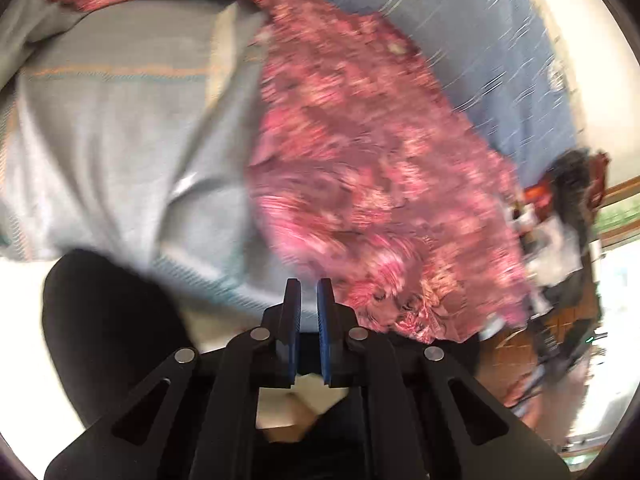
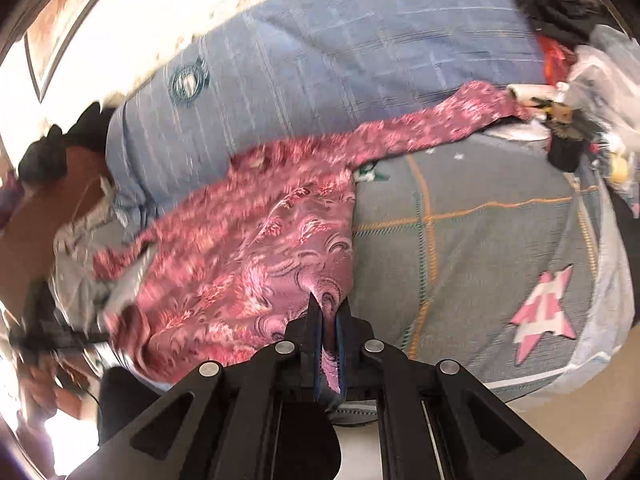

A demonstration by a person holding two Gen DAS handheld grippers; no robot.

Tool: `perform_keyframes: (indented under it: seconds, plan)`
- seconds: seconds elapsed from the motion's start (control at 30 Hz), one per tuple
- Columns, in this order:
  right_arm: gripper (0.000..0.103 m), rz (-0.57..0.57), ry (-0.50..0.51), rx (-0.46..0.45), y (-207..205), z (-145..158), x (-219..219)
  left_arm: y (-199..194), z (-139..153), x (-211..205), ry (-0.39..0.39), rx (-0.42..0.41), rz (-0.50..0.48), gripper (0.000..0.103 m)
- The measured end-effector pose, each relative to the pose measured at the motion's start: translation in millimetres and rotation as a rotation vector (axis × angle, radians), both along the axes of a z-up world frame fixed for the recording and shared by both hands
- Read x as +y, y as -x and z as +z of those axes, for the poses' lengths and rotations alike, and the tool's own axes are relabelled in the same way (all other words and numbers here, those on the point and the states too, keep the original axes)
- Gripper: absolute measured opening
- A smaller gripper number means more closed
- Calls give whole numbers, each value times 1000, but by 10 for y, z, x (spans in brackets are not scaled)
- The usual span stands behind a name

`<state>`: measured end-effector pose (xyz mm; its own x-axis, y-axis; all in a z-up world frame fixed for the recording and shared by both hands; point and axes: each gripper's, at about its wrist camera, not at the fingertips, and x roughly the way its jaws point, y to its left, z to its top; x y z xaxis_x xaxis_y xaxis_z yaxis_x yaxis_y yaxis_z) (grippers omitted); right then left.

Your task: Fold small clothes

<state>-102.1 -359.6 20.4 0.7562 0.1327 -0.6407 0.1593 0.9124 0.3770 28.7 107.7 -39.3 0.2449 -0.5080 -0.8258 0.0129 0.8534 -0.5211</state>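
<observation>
Lying across the bed (image 2: 480,240), the pink patterned long-sleeved garment (image 2: 248,240) reaches its near edge. Left gripper (image 1: 309,292) is pinched nearly closed, apparently on nothing; right gripper (image 2: 329,312) clamps the hem. A one-sided pull could skew the fold.

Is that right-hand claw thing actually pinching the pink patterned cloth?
Yes, in the right wrist view the right gripper has a fold of the pink patterned garment clamped between its two fingers.

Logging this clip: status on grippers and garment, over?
Right gripper shut on pink patterned garment hem. Left gripper shut, empty, beside garment's edge. Garment spread across grey blanket. Nothing blocking.
</observation>
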Motion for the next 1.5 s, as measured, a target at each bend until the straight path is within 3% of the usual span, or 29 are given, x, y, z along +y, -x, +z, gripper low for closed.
perform_keyframes:
  seconds: [0.1,0.2,0.23,0.27,0.33,0.47,0.6,0.7,0.73,0.8,0.9,1.03,1.1,1.23,1.33,1.37,1.4,1.43,1.47,1.5]
  plan:
    - [5,-15,-2,119,-22,-302,-34,65,-173,115,7,27,9,6]
    - [5,-26,4,201,-30,-558,-20,79,-168,-6,80,17,-23,10]
    - [5,-37,-9,199,-27,-576,-24,61,-140,-96,106,9,-37,25]
    - [6,-46,-20,193,-32,-578,-18,39,-122,-173,127,7,-43,53]
    - [8,-49,-12,187,-45,-557,-2,-28,-119,-330,172,25,-29,75]
    - [10,-45,10,191,-119,-554,30,-247,-244,-641,232,145,-40,75]
    - [10,-60,-31,192,-102,-621,-28,-402,-516,-818,112,310,-46,73]
    - [9,-68,-55,187,-76,-662,-62,-392,-493,-846,-2,298,-78,19]
    - [7,-64,-60,178,-58,-658,-65,-353,-434,-816,17,272,-105,5]
    - [6,-46,-78,140,2,-600,-60,-255,-304,-662,36,238,-106,5]
    - [5,-38,-138,58,131,-450,-122,-124,-159,-309,1,181,-76,5]
    - [5,-57,-311,-19,223,-390,-291,63,-183,139,53,217,-20,5]
    - [5,-60,-337,-18,208,-419,-324,97,-238,228,62,230,-25,7]
    - [5,-107,-264,182,91,-797,-354,174,-288,260,-50,236,-55,7]
    - [5,-132,-146,300,58,-894,-326,166,-161,373,-2,205,-57,9]
    - [11,-143,-84,318,46,-842,-316,125,-87,414,11,177,-43,13]
    - [11,-164,-26,313,41,-754,-318,58,5,453,10,141,-25,17]
    - [11,-178,0,270,31,-624,-342,-40,104,454,3,101,-6,28]
    - [11,-179,0,217,8,-496,-361,-134,185,423,6,61,0,41]
    - [13,-173,-15,158,-33,-368,-384,-242,247,346,10,24,4,45]
